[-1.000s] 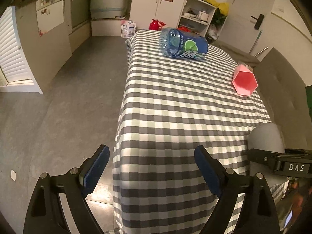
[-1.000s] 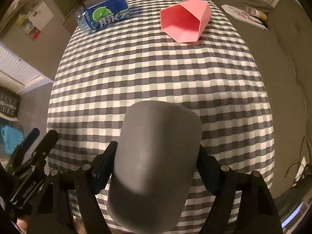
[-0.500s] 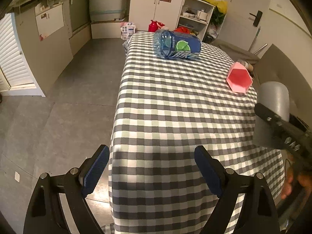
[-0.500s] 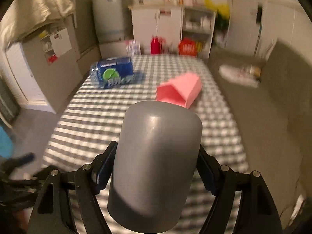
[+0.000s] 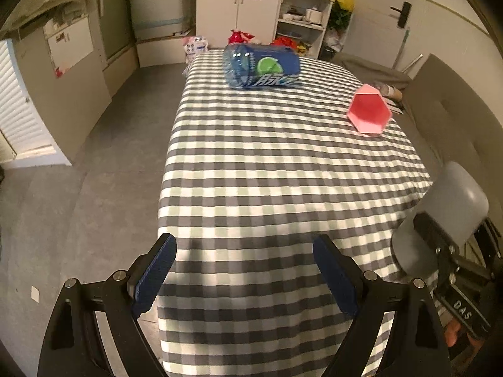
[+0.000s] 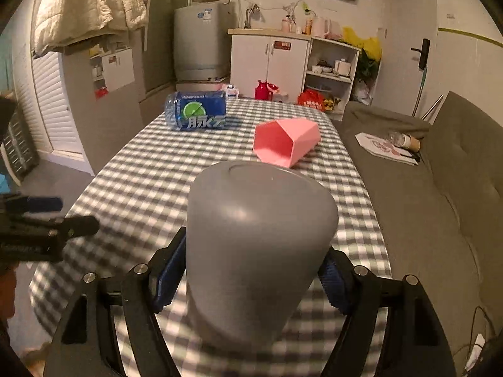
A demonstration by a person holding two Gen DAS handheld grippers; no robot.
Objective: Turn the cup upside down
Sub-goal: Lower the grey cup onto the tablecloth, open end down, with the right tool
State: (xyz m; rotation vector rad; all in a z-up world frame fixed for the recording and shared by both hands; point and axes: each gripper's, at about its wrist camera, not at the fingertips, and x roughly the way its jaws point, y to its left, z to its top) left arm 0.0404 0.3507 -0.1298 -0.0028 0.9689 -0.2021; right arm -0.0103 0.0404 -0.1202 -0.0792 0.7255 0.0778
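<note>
A: Right tool (image 6: 251,279) squeezing grey cup (image 6: 254,245), bottom end up, held above near edge of worktop (image 5: 283,169). Left tool (image 5: 245,276) wide apart, holding nothing.

B: Might slip. Smooth sides, tilted. Could land crooked, roll off edge, or bump pink cup (image 6: 284,144).

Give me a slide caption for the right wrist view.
Right gripper clamps a grey cup, base forward, above the checked tablecloth.
</note>
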